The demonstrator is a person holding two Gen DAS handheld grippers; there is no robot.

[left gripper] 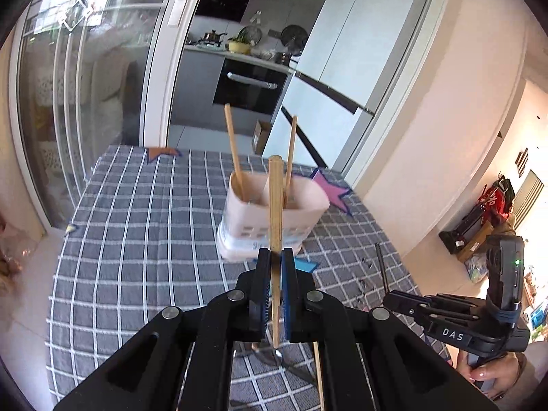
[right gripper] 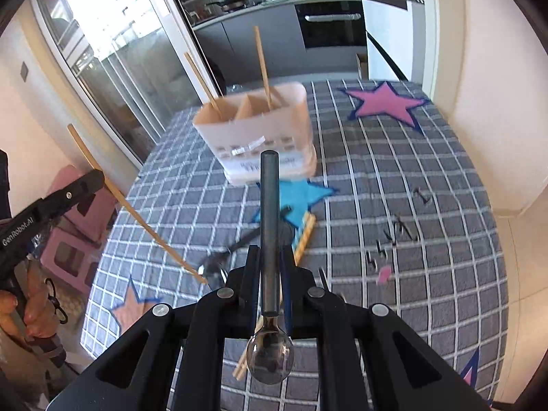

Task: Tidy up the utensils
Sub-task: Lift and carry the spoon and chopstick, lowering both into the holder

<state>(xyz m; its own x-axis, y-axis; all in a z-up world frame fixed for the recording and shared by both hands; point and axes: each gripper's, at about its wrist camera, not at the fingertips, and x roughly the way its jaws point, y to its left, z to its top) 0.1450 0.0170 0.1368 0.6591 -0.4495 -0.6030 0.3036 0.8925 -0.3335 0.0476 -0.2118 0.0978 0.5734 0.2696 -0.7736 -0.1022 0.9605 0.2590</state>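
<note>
Spoon (right gripper: pixel 269 325) clenched in right fingers (right gripper: pixel 287 267) – left fingers (left gripper: pixel 289 267) grasping a chopstick (left gripper: pixel 275 219) – holder (left gripper: pixel 270 219) beyond

Two claws are in use: the left claw (left gripper: pixel 275 263) pinches one chopstick (left gripper: pixel 275 212), and the right claw (right gripper: pixel 270 257) pinches one spoon (right gripper: pixel 269 212). Ahead of both stands one pale holder (right gripper: pixel 260 130) with two compartments showing. Each has one upright stick, a left stick (right gripper: pixel 205 85) and a right stick (right gripper: pixel 262 65). A second spoon (right gripper: pixel 219 267) lies left of the right claw. Loose chopsticks (right gripper: pixel 304 236) lie just ahead of that claw, their number unclear. The checked cloth (right gripper: pixel 411 205) on the surface shows four stars, one cut off.
</note>
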